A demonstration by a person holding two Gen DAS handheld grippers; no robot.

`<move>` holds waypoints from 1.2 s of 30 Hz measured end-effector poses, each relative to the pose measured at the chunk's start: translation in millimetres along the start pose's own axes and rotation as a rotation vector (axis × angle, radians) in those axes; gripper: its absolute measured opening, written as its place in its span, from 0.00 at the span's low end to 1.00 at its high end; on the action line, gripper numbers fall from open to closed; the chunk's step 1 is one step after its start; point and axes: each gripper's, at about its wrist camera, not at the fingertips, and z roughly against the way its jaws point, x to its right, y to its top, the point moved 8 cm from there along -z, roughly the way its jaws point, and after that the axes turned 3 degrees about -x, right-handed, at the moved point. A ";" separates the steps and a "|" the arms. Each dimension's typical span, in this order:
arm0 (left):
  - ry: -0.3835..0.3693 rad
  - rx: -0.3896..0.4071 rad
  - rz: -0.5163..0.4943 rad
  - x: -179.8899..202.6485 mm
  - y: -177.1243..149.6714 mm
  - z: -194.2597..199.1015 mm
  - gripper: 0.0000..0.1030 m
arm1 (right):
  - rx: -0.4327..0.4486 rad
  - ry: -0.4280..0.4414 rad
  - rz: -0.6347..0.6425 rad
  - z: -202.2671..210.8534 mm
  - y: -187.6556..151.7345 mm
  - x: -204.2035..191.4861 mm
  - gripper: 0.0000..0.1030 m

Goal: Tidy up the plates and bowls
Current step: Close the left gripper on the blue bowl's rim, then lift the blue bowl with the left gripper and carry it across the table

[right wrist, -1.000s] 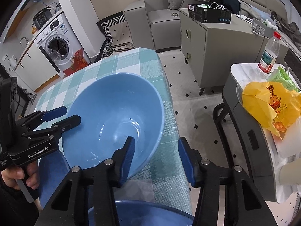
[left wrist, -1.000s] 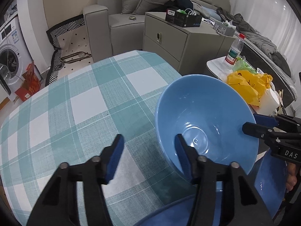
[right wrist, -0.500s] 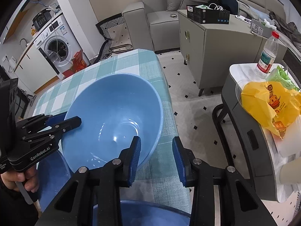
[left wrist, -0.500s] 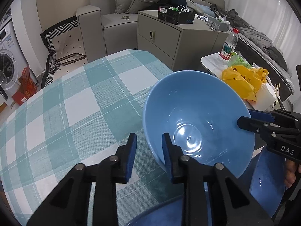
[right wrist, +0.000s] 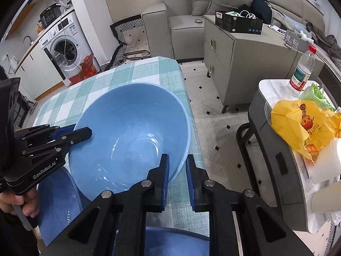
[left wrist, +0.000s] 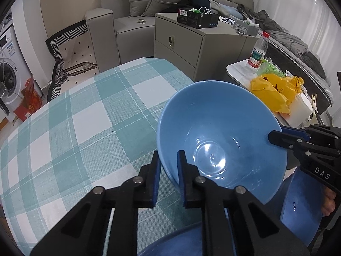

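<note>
A light blue bowl [left wrist: 213, 132] [right wrist: 127, 123] hangs tilted over the right end of the checked table [left wrist: 85, 117] [right wrist: 149, 72]. My left gripper [left wrist: 168, 157] is closing its jaws on the bowl's near-left rim, and the blue pads press the wall from both sides. My right gripper [right wrist: 178, 160] is closing the same way on the opposite rim. Each gripper shows in the other's view, the right gripper [left wrist: 275, 135] and the left gripper [right wrist: 85, 132]. Darker blue dishes [left wrist: 302, 209] [right wrist: 55, 202] lie below the bowl.
A side table [right wrist: 266, 89] to the right carries a yellow bag [right wrist: 298, 123] and a water bottle [right wrist: 302, 72]. Beyond the table stand a grey cabinet [left wrist: 191, 47], a sofa [left wrist: 127, 27] and a washing machine [right wrist: 66, 49]. A hand [right wrist: 21, 200] grips the left tool.
Both pairs of jaws went from wide open around the bowl's rim to closed on it. The bowl looms slightly larger and more tilted in both views.
</note>
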 end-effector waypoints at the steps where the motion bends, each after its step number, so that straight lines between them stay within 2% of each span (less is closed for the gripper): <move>1: -0.001 0.001 0.000 0.0 0.3 0.5 0.12 | -0.001 0.000 -0.001 0.1 -0.3 0.3 0.15; 16: 0.016 0.036 -0.015 8.7 7.5 11.0 0.12 | 0.023 0.000 -0.025 5.3 1.4 7.4 0.15; 36: -0.017 0.117 -0.024 24.7 17.5 60.3 0.12 | 0.126 -0.020 -0.015 76.4 4.2 1.3 0.15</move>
